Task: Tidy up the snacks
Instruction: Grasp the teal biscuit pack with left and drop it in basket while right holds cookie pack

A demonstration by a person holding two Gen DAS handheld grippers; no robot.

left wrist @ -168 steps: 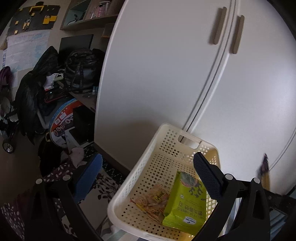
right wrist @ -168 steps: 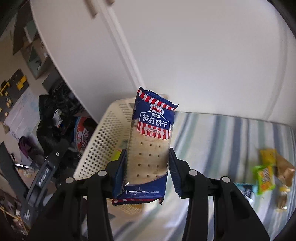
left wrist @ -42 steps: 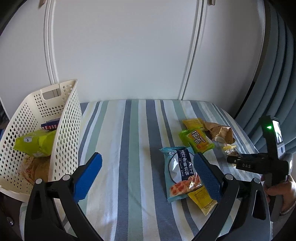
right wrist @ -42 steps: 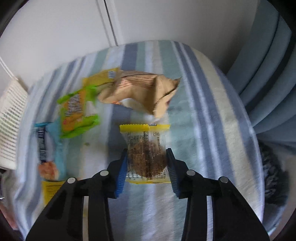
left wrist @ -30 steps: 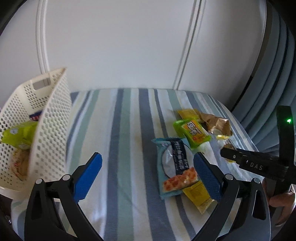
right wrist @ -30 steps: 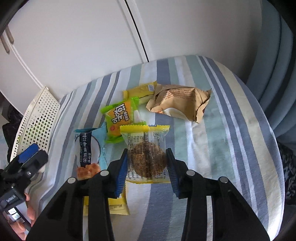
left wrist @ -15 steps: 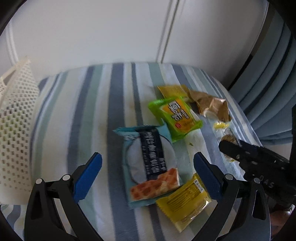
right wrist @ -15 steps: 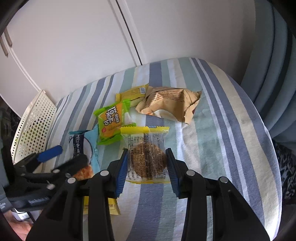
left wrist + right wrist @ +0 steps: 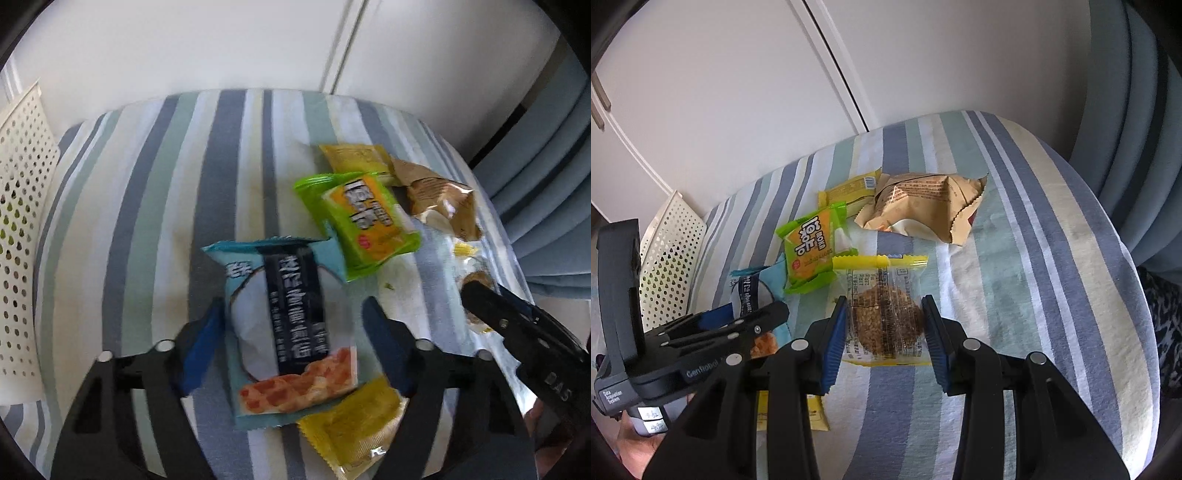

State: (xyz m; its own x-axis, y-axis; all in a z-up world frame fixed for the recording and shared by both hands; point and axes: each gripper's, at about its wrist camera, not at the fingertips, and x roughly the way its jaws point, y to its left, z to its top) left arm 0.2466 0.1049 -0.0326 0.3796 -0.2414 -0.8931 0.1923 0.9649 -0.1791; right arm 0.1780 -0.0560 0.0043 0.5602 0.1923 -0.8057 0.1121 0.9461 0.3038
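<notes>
Snacks lie scattered on the striped tablecloth [image 9: 1015, 229]. Right gripper [image 9: 884, 332] clamps a clear cookie packet [image 9: 884, 314] with a yellow top seal. Left gripper [image 9: 291, 332] straddles the teal wafer packet [image 9: 284, 317], fingers narrowed at its edges; blur hides whether they touch. A yellow sachet [image 9: 354, 421] overlaps that packet's near corner, a green-and-orange packet [image 9: 362, 218] its far corner. Behind lie a tan bag [image 9: 923, 206] and yellow bar [image 9: 849, 190]. The white perforated basket [image 9: 18, 206] stands at the left.
</notes>
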